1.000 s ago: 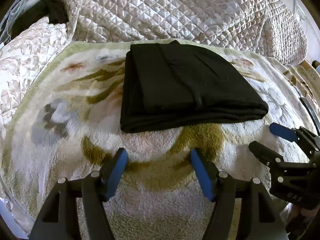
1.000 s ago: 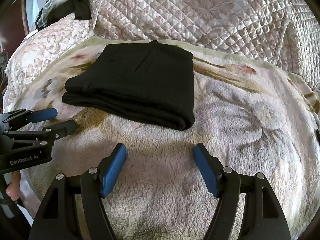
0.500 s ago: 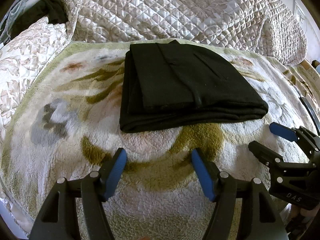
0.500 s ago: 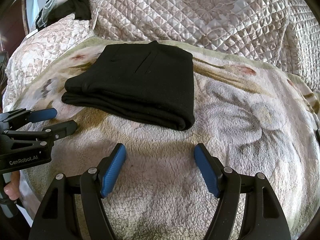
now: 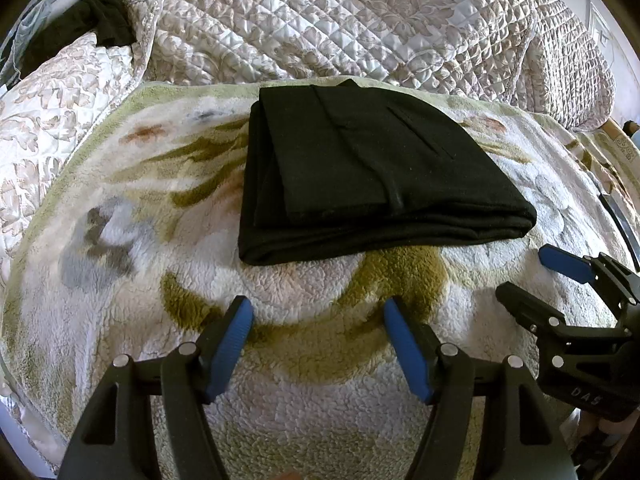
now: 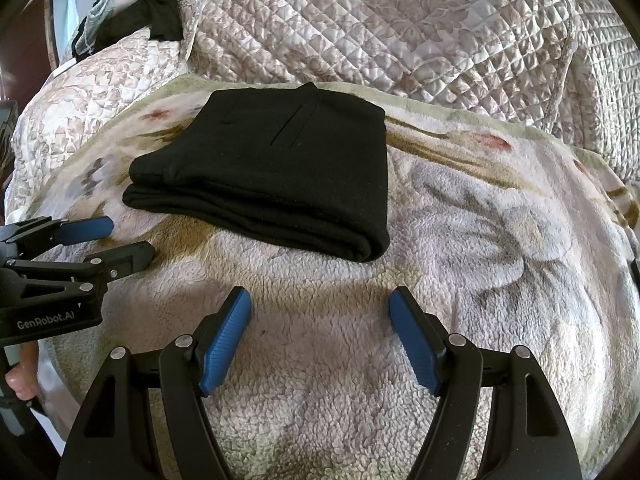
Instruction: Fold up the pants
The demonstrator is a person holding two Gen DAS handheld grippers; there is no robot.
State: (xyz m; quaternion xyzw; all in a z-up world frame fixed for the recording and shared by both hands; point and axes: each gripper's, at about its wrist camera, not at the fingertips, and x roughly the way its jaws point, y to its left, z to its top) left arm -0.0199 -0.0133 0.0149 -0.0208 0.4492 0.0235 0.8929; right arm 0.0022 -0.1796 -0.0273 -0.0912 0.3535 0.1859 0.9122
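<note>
The black pants [image 5: 368, 172] lie folded into a compact rectangle on a fleece floral blanket [image 5: 120, 240]; they also show in the right wrist view [image 6: 280, 168]. My left gripper [image 5: 318, 316] is open and empty, hovering just short of the pants' near edge. My right gripper [image 6: 320, 308] is open and empty, near the pants' front right corner. Each gripper shows in the other's view: the right one [image 5: 532, 272] at the right edge, the left one [image 6: 120, 240] at the left edge. Neither touches the pants.
A quilted floral bedspread [image 5: 360, 20] rises behind the blanket. Dark clothing [image 5: 100, 20] hangs at the far left corner. A quilted pillow [image 6: 100, 92] lies left of the blanket. A bed frame edge [image 5: 616, 132] shows at the far right.
Almost nothing differs. Both grippers stay open and hold nearly the same place in front of the folded pants.
</note>
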